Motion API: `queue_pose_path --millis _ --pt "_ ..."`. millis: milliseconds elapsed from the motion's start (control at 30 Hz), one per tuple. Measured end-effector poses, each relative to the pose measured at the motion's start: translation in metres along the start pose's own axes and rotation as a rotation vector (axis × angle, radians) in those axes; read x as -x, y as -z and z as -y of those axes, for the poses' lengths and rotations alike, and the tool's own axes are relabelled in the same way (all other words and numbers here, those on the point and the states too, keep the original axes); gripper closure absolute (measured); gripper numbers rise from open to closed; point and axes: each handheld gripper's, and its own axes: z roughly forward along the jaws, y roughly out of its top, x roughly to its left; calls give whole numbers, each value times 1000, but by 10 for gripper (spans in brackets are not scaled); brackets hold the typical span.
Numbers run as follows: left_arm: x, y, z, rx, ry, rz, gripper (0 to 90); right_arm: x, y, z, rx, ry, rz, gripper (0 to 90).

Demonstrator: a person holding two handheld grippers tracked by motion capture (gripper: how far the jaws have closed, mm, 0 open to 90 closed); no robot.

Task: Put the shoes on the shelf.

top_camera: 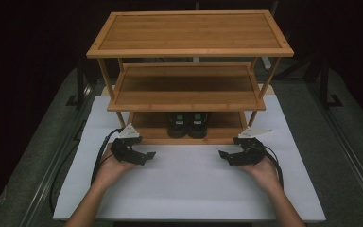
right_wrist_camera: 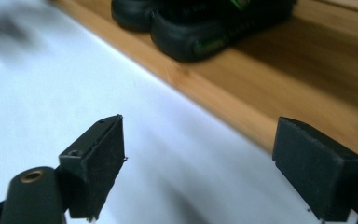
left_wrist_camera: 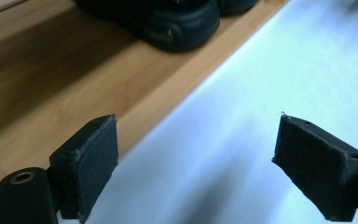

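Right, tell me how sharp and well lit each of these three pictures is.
High view: dim and soft, black surroundings, the bottom shelf shadowed around the dark shoes. Left gripper view: bright white table, the jaws sharp, shoes and shelf blurred. Right gripper view: the same, jaws crisp, shoes soft, with a faint smear at the top left corner.

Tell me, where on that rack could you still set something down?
The top shelf and middle shelf lie bare. The bottom shelf holds black shoes mid-way, leaving room on each side. The white mat between the open left gripper and right gripper is free.
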Motion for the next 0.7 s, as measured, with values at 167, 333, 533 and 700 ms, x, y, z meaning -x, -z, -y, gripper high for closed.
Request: queue_pose_path --millis 167,333,533,700 --pt "6 21 26 -16 -2 -26 133 0 21 25 -33 -19 26 144" --pt "11 36 49 -37 2 -52 133 0 42 51 -56 -44 57 133" --pt "19 55 72 -50 -1 -81 133 -1 66 75 -61 -41 112 133" --pt "26 59 88 -77 1 -77 132 1 72 86 -87 -44 138 133"
